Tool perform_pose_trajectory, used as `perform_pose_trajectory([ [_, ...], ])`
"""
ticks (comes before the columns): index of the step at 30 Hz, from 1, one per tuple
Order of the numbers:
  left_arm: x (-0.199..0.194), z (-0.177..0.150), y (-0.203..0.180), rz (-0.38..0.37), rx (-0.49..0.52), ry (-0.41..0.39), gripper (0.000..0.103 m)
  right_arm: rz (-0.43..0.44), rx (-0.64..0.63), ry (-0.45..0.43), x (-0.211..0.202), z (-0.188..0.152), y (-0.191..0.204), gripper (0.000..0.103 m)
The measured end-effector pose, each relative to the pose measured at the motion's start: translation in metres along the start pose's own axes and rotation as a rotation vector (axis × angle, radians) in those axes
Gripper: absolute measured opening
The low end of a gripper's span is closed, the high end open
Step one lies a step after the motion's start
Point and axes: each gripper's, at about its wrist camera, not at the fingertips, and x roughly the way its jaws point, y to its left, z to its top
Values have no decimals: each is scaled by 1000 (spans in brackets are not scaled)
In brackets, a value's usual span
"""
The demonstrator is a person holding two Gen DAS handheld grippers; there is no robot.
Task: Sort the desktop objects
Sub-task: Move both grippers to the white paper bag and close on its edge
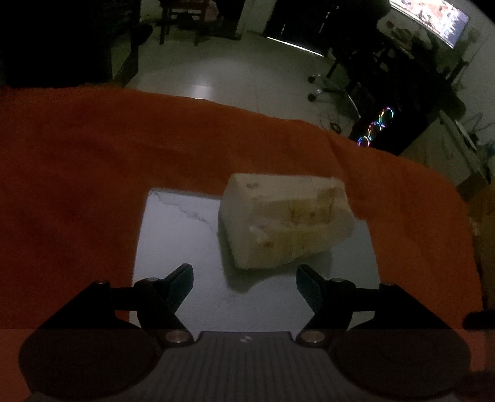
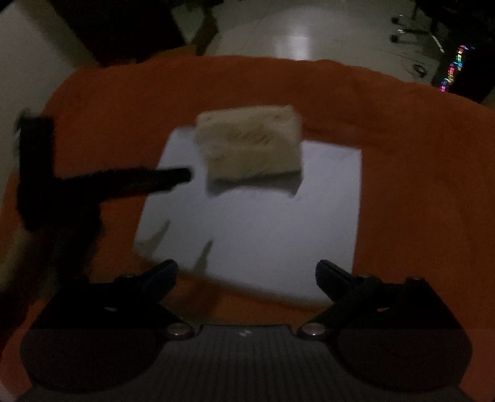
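A pale cream packet (image 1: 284, 222) with a torn wrapper lies on a white marbled board (image 1: 182, 247) set on an orange cloth (image 1: 92, 160). My left gripper (image 1: 244, 278) is open and empty, its fingertips just short of the packet's near edge. In the right wrist view the packet (image 2: 250, 145) sits at the far edge of the board (image 2: 263, 235). My right gripper (image 2: 246, 272) is open and empty, well back from the packet. The left gripper shows there as a dark blurred shape (image 2: 123, 182) at the left, reaching toward the packet.
The orange cloth (image 2: 417, 185) covers the tabletop around the board. Beyond the table's far edge lie a pale tiled floor (image 1: 232, 71), an office chair base (image 1: 328, 86), a lit computer case (image 1: 377, 126) and a screen (image 1: 433, 18). The room is dim.
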Motion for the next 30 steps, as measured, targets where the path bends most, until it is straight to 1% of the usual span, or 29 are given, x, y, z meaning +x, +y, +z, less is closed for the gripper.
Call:
perform_pose_trajectory([
  [1, 1, 3, 0, 2, -7, -6, 71, -8, 5, 0, 6, 10, -5, 96],
  [5, 10, 16, -2, 13, -26, -20, 71, -40, 43, -22, 29, 42, -26, 87],
  [9, 25, 27, 0, 15, -61, -13, 71, -44, 83, -40, 55, 72, -49, 80],
  [11, 32, 32, 3, 5, -89, -2, 71, -31, 102, -40, 69, 87, -57, 77],
  [14, 42, 36, 5, -4, -118, 6, 71, 15, 128, -58, 81, 103, -69, 75],
  [18, 58, 40, 6, -23, -152, 28, 71, 14, 146, -83, 92, 119, -78, 72],
  [22, 71, 39, 10, -45, -203, 43, 71, 14, 126, -48, 111, 124, -78, 65],
  [23, 75, 39, 12, -51, -211, 47, 66, 17, 117, -41, 116, 124, -75, 63],
  [24, 78, 38, 13, -59, -216, 51, 62, 19, 113, -40, 120, 122, -74, 56],
  [25, 82, 37, 14, -77, -223, 59, 47, 21, 109, -38, 123, 121, -73, 49],
  [26, 85, 35, 16, -100, -233, 67, 34, 19, 112, -36, 127, 119, -73, 34],
  [27, 89, 33, 17, -115, -236, 76, 30, 17, 120, -23, 132, 118, -74, 20],
  [28, 90, 32, 16, -116, -228, 77, 23, 14, 131, -19, 134, 115, -74, 14],
  [29, 90, 30, 15, -112, -213, 70, 18, 5, 136, -18, 136, 112, -74, 12],
  [30, 89, 28, 15, -109, -202, 61, 15, -6, 128, -25, 136, 109, -73, 11],
])
